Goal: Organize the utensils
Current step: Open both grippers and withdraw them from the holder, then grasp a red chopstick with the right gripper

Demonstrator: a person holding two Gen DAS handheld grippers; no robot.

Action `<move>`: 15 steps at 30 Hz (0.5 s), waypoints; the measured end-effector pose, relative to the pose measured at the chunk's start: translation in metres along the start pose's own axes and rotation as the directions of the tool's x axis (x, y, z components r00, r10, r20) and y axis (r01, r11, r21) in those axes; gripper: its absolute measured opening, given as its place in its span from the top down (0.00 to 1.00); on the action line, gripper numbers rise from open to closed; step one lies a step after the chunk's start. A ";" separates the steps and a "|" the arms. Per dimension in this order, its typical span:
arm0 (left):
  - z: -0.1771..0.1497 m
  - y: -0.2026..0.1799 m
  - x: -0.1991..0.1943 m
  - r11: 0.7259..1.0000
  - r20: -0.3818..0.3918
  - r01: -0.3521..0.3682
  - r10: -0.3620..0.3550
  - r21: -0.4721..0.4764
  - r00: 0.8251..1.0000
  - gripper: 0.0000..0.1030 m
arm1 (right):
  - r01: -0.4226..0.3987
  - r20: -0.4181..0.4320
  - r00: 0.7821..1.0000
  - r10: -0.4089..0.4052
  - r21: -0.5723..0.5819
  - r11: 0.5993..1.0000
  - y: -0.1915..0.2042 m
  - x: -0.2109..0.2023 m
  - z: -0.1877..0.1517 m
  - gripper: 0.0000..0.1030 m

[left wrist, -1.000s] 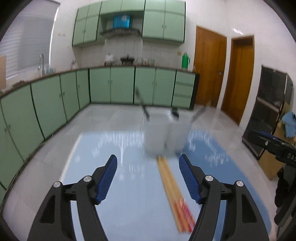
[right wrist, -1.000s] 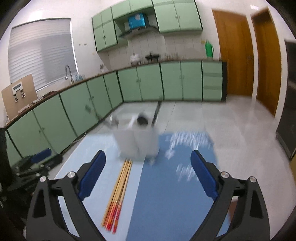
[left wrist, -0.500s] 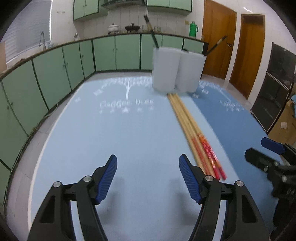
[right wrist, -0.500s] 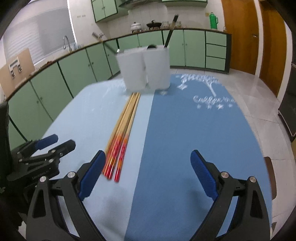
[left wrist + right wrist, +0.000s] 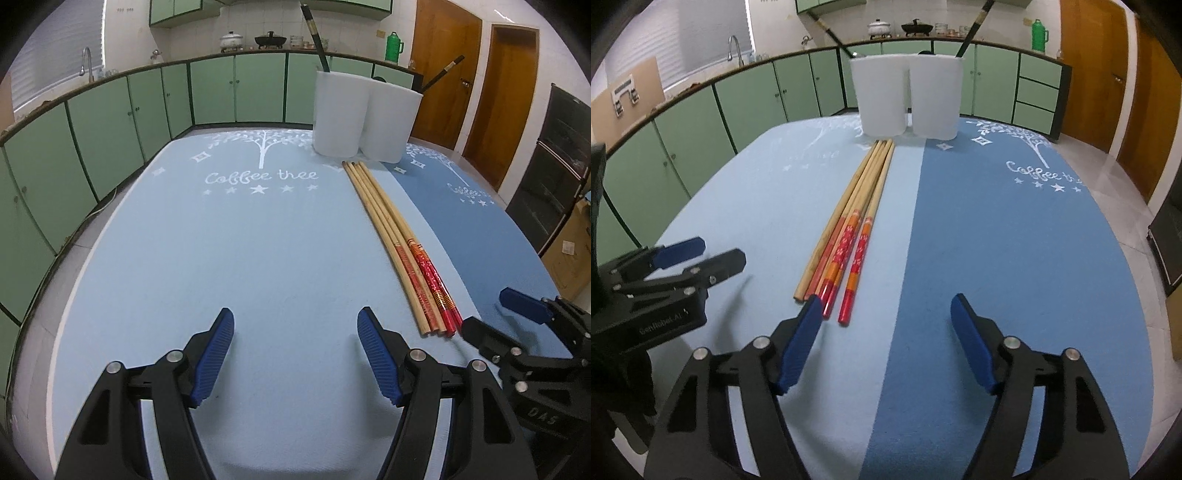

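Several long wooden chopsticks (image 5: 395, 236) with red and orange ends lie side by side on the light blue mat, running toward two white holders (image 5: 338, 112). Dark utensil handles (image 5: 314, 33) stick out of the holders. My left gripper (image 5: 295, 350) hovers open over bare mat, left of the chopsticks' near ends. My right gripper (image 5: 886, 332) is open with its jaws closing on nothing. Its left finger (image 5: 809, 321) sits just beside the chopsticks' (image 5: 849, 229) red ends. Each gripper shows in the other's view: the right gripper (image 5: 517, 325) and the left gripper (image 5: 698, 254).
The table carries a light blue mat (image 5: 221, 240) and a darker blue mat (image 5: 1015, 240), both printed with a white tree. The holders (image 5: 882, 98) stand at the far edge. Green kitchen cabinets (image 5: 92, 129) ring the room, and brown doors (image 5: 447, 74) are on the right.
Both grippers have sunk toward the table and tilted down, so the mats and chopsticks now fill the views. The right gripper's jaws have narrowed. The left jaws keep the same gap.
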State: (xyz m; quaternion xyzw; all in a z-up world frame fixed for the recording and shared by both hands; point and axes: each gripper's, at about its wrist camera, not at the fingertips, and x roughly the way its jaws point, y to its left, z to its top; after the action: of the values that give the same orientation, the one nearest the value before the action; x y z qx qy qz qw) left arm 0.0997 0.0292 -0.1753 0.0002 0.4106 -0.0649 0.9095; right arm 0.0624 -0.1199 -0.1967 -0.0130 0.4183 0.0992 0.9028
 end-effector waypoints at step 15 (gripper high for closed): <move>0.000 -0.002 0.004 1.000 -0.016 -0.001 0.001 0.008 1.000 0.34 | -0.006 -0.023 1.000 0.006 -0.006 1.000 0.000 0.002 -0.003 0.50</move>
State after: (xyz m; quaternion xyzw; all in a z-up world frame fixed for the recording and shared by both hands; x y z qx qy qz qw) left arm 0.1017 0.0263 -0.1779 0.0047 0.4176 -0.0664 0.9062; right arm 0.0610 -0.1197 -0.2004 -0.0158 0.4284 0.1031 0.8975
